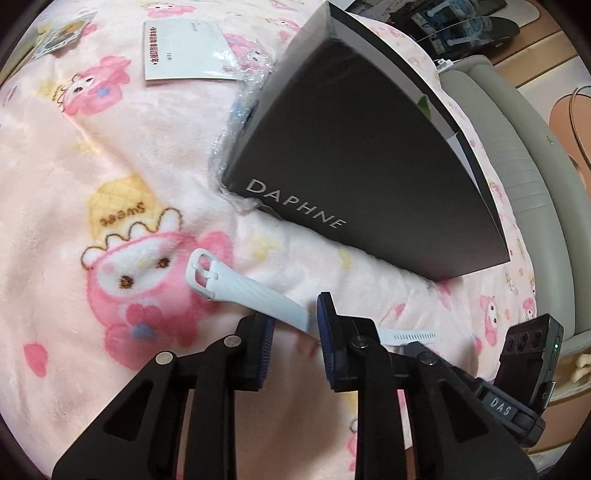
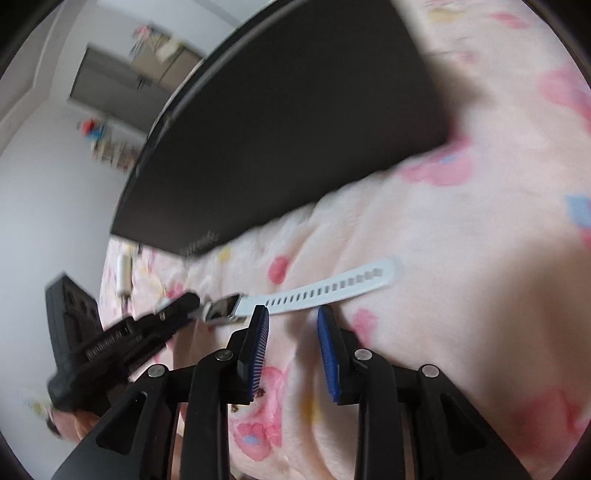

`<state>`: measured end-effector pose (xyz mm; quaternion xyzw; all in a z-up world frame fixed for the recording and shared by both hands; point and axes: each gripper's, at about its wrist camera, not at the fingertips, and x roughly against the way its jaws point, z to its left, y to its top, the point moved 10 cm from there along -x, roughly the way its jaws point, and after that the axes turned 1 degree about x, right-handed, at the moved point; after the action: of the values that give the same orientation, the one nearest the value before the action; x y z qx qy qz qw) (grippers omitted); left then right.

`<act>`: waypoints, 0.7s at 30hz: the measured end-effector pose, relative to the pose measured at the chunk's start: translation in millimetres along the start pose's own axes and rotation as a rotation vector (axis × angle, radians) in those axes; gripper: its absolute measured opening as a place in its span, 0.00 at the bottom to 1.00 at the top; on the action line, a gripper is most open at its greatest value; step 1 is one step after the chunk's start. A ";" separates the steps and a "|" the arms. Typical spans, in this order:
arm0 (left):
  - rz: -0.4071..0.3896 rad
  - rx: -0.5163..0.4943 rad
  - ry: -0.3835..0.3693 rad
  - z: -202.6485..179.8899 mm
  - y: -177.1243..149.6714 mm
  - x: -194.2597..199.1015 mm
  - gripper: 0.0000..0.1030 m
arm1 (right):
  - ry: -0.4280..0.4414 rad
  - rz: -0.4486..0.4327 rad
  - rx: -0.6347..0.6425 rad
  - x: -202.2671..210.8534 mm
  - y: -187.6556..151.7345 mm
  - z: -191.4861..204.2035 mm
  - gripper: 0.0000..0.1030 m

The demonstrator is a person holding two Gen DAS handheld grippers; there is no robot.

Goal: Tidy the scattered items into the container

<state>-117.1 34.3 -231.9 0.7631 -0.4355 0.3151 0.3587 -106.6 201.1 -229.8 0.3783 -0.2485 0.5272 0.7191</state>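
Observation:
A white watch (image 1: pixel 251 291) lies on the pink cartoon blanket (image 1: pixel 92 166), its buckle end to the left. My left gripper (image 1: pixel 293 314) stands over it, jaws apart, and the strap crosses the gap between the blue pads without being pressed. The holed strap (image 2: pixel 332 284) runs to the right just past my right gripper (image 2: pixel 290 321), which is open with only blanket between its pads. One finger (image 2: pixel 177 310) of my left gripper touches the watch body (image 2: pixel 225 308). The dark "DAPHNE" box (image 1: pixel 351 147) sits just beyond the watch, and the right wrist view shows the box (image 2: pixel 288 129) too.
A white card (image 1: pixel 184 48) and a small packet (image 1: pixel 62 33) lie on the far blanket. Bubble wrap (image 1: pixel 236 110) pokes out from under the box's left side. A grey padded edge (image 1: pixel 517 147) borders the blanket on the right.

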 end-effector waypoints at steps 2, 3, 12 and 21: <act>0.002 -0.013 0.002 -2.5 -0.1 -0.5 0.22 | 0.020 0.009 0.016 -3.7 1.7 5.4 0.23; 0.003 -0.019 0.003 -3.7 -0.1 -0.7 0.22 | 0.040 0.009 0.015 -4.9 2.9 8.8 0.23; 0.001 -0.031 0.030 -1.8 2.0 -9.1 0.19 | 0.062 -0.029 -0.004 -20.8 14.5 2.9 0.17; -0.046 -0.129 -0.014 -47.0 6.5 17.2 0.04 | -0.008 -0.121 0.173 14.7 17.9 37.5 0.03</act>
<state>-123.5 63.1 -191.0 0.7503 -0.4399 0.2729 0.4113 -117.3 182.0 -191.5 0.4554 -0.1818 0.5005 0.7135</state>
